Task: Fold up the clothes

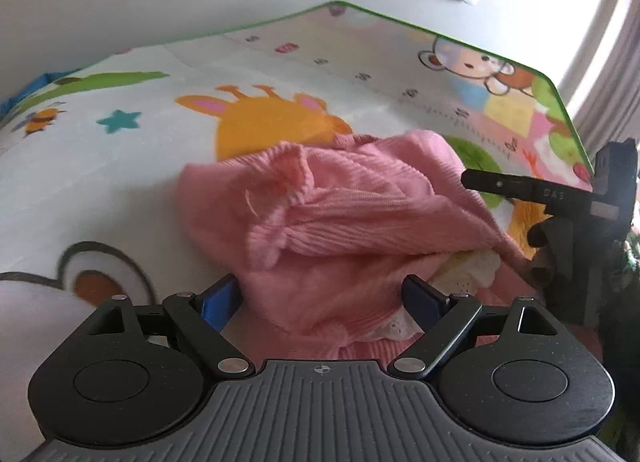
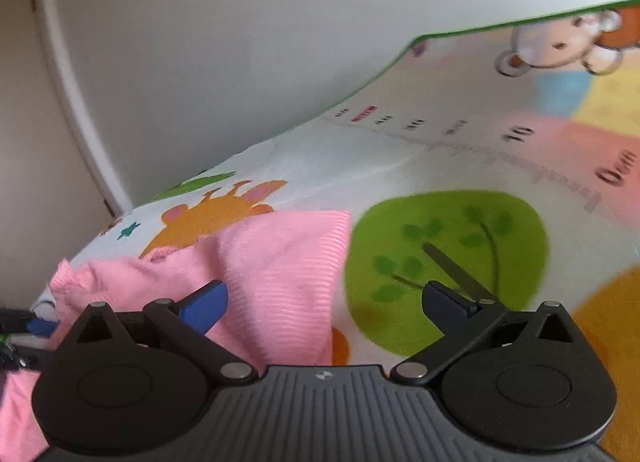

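Currently: pink garment (image 1: 340, 214), crumpled, on cartoon play mat (image 1: 120, 166).
Left tongs (image 1: 322, 302) wide open, empty, garment at centre frame; right tongs (image 2: 324, 302) wide open, empty.

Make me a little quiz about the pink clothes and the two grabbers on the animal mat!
1. True or false: the pink garment is neatly folded.
2. What sits beside the garment in the right wrist view? A) a green tree picture B) a red ball C) a shoe
3. Fill in: the left gripper and the right gripper both have their jaws ____.

Key: 1 false, it lies crumpled on the play mat. 2 A. 3 open, gripping nothing.
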`<action>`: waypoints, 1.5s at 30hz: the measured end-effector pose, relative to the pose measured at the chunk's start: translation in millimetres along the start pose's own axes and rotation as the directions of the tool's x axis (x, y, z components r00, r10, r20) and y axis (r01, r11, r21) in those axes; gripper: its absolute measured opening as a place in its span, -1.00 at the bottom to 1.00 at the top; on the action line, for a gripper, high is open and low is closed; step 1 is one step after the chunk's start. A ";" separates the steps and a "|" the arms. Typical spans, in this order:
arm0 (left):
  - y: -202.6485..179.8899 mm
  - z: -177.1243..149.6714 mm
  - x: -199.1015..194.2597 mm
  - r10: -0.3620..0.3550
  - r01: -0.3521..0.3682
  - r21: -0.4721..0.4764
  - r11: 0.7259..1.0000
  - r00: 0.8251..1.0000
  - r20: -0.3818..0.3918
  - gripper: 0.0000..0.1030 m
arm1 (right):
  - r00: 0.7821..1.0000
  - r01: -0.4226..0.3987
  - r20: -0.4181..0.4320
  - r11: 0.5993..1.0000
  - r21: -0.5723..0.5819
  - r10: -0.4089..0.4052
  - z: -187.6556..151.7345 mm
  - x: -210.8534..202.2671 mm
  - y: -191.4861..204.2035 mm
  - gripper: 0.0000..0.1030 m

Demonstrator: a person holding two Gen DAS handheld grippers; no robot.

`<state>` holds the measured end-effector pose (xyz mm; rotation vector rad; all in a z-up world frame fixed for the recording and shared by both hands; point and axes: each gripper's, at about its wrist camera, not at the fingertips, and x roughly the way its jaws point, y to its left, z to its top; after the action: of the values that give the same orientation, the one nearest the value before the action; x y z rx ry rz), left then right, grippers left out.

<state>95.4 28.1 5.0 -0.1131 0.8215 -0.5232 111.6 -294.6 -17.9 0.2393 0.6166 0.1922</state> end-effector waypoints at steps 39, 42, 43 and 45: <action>-16.4 32.6 -17.0 0.100 -0.121 0.200 0.972 0.989 0.113 -0.60 | 0.998 0.055 -0.006 0.996 -0.064 -0.055 22.1 -53.3 26.2 0.08; -13.5 26.2 -8.3 0.197 -0.214 0.253 0.944 0.976 0.091 -0.59 | 0.994 0.099 -0.036 0.983 -0.156 -0.105 14.3 -35.2 37.3 0.08; -12.5 23.5 -3.9 0.236 -0.250 0.274 0.929 0.968 0.084 -0.58 | 0.990 0.117 -0.058 0.976 -0.183 -0.129 11.0 -26.9 38.6 0.08; -9.1 24.0 -5.3 0.268 -0.283 0.272 0.919 0.959 0.092 -0.57 | 0.983 0.135 -0.093 0.967 -0.217 -0.158 3.3 -14.3 38.3 0.08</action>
<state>106.1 20.4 27.7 0.2506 0.6888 -0.3635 98.1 -262.2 3.2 -0.0214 0.7153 0.1265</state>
